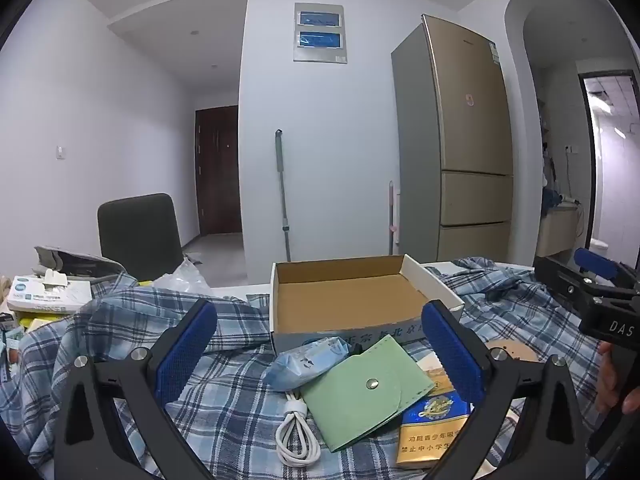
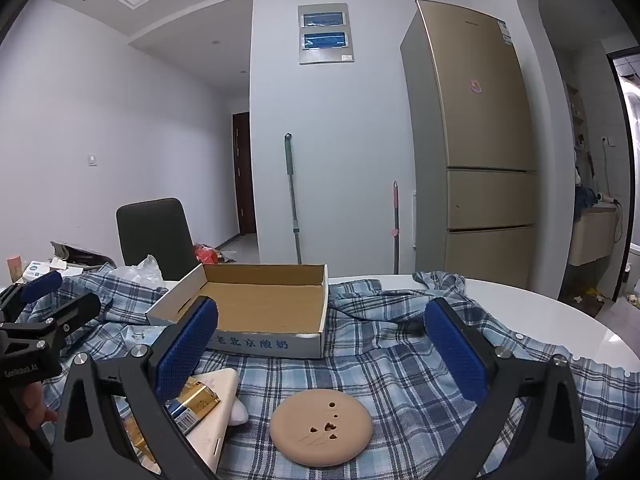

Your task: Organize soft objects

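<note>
An empty cardboard box [image 1: 352, 300] [image 2: 264, 308] stands on a blue plaid cloth [image 1: 224, 392] [image 2: 400, 376]. In front of it lie a green snap pouch [image 1: 364, 396], a blue tissue pack [image 1: 308, 362], a white coiled cable [image 1: 294, 436] and a gold-blue cigarette pack [image 1: 432, 436]. My left gripper [image 1: 320, 360] is open, its jaws spread around these items, holding nothing. My right gripper [image 2: 320, 356] is open and empty above a round tan pad [image 2: 322, 428]. A cream flat case [image 2: 216, 412] and the cigarette pack [image 2: 192, 404] lie by its left finger.
A dark chair [image 1: 140, 236] stands behind the table on the left. Boxes and papers [image 1: 44, 292] pile up at the far left. The white round table edge [image 2: 560, 320] shows at right. A gold fridge [image 2: 476, 152] and a mop [image 2: 294, 200] stand against the wall.
</note>
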`<state>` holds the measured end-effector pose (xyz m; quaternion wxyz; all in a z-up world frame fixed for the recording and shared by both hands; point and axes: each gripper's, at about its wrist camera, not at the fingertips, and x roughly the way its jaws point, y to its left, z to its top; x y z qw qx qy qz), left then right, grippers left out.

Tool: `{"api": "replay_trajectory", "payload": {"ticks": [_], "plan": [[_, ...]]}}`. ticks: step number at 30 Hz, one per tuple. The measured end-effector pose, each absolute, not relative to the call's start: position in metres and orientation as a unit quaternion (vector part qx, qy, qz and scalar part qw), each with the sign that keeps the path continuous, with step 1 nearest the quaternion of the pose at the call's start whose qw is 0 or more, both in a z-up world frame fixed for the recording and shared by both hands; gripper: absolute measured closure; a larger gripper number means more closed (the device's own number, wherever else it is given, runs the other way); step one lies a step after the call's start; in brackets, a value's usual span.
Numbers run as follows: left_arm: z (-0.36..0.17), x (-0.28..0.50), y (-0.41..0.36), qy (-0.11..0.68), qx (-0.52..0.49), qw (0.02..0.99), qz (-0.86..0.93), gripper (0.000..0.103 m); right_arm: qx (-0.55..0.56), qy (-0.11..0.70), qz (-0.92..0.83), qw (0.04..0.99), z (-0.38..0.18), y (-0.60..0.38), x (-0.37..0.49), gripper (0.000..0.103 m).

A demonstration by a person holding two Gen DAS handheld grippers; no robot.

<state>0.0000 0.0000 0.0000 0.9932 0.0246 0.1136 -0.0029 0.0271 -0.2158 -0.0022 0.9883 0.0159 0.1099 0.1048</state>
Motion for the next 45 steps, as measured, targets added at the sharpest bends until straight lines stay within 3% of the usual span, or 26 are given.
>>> {"api": "replay_trajectory", "payload": {"ticks": [5,8,45], "plan": [[-0.002,0.002,-0.015,0.111,0.031,0.993,0.005,0.000,0.015,0.106,0.105,0.989,-0.003,-0.216,0.027,0.000],[0.000,0.001,0.004,0.110,-0.014,0.994,-0.006,0.000,0.014,0.106,0.105,0.989,-0.003,-0.215,0.027,0.000],[0.001,-0.005,0.002,0.100,0.002,0.995,-0.004,0.000,0.010,0.106,0.109,0.988,-0.003,-0.214,0.027,0.000]]}}
